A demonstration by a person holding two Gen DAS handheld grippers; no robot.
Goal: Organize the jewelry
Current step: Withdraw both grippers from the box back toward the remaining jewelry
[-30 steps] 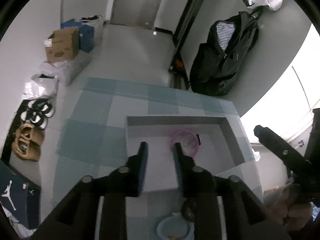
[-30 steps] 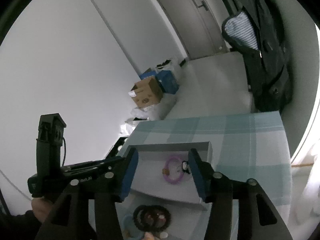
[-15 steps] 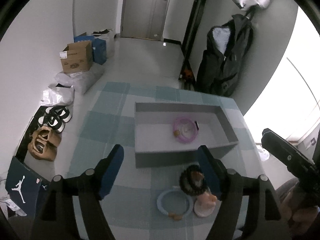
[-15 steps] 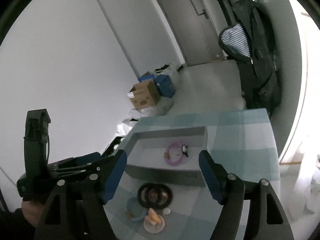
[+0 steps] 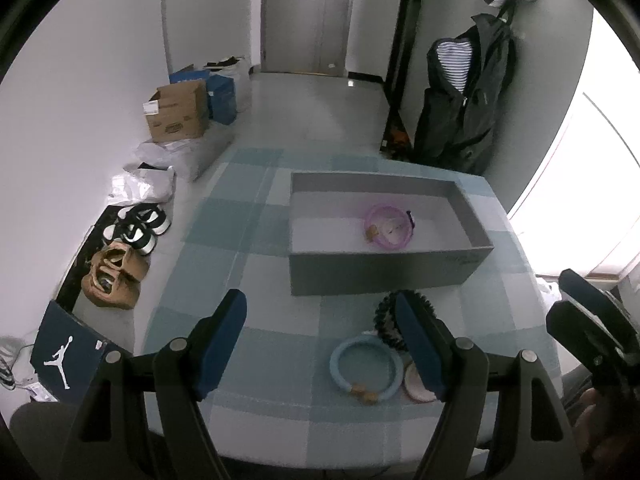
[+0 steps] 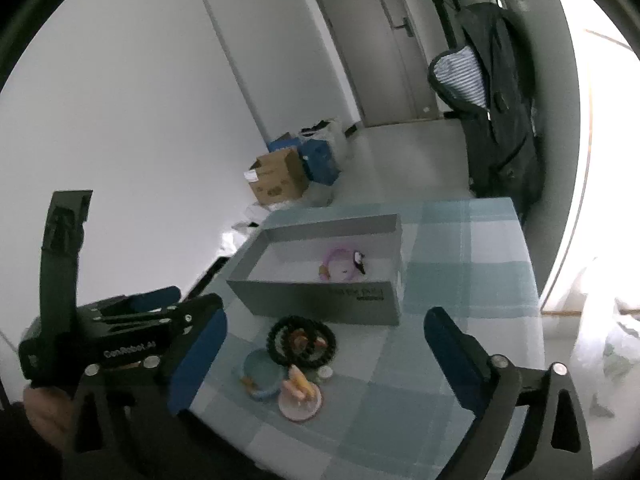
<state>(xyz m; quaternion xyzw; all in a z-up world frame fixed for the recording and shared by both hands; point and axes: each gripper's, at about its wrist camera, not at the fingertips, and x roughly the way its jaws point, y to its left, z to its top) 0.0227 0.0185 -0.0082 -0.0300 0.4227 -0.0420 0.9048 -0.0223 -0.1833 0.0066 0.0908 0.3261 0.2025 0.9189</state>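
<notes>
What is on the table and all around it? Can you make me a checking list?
Surface: table under a blue checked cloth.
Job's things: grey box holds a purple bracelet; in front of it lie a black bead bracelet, a blue bracelet and a pink disc.
Clutter: nothing seen.
Grippers: left gripper open, empty; right gripper opening, empty.
Cables: nothing seen.
Surroundings: cardboard box, shoes, black jacket, door.
</notes>
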